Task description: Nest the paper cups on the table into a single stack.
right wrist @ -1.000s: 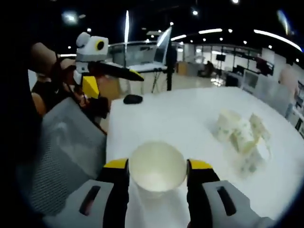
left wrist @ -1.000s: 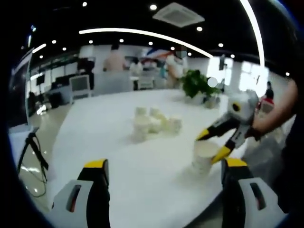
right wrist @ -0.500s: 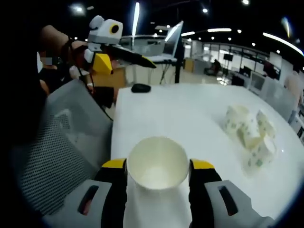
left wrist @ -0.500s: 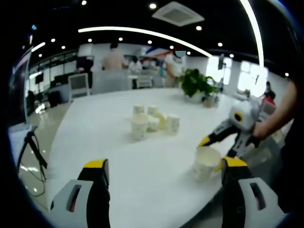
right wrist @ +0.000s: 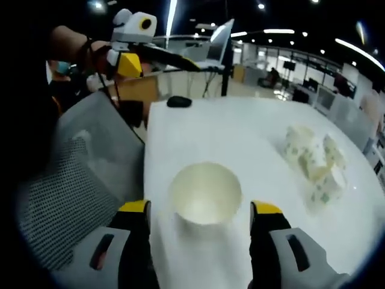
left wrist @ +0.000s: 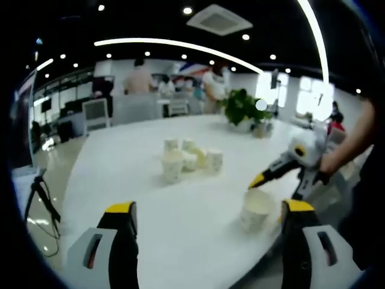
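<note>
A white paper cup (right wrist: pixel 206 194) stands upright on the white table (right wrist: pixel 240 132), between the jaws of my right gripper (right wrist: pixel 201 208). The jaws are open, with a small gap on each side of the cup. The same cup (left wrist: pixel 255 208) appears near the table's edge, with my right gripper (left wrist: pixel 283 174) around it. A cluster of several paper cups (left wrist: pixel 183 158) stands at mid table, some lying on their sides (right wrist: pixel 316 159). My left gripper (left wrist: pixel 207 211) hangs open above the table with nothing between its fingers; a hand holds it up at the far left (right wrist: pixel 138 36).
A grey mesh chair back (right wrist: pixel 72 180) stands close at the table's edge. A black mouse (right wrist: pixel 178 101) lies at the table's far end. A potted plant (left wrist: pixel 243 108) sits at the back of the table. People stand in the background.
My right gripper has opened and let go of the cup, which now stands on the table between its jaws. The left gripper has stayed open.
</note>
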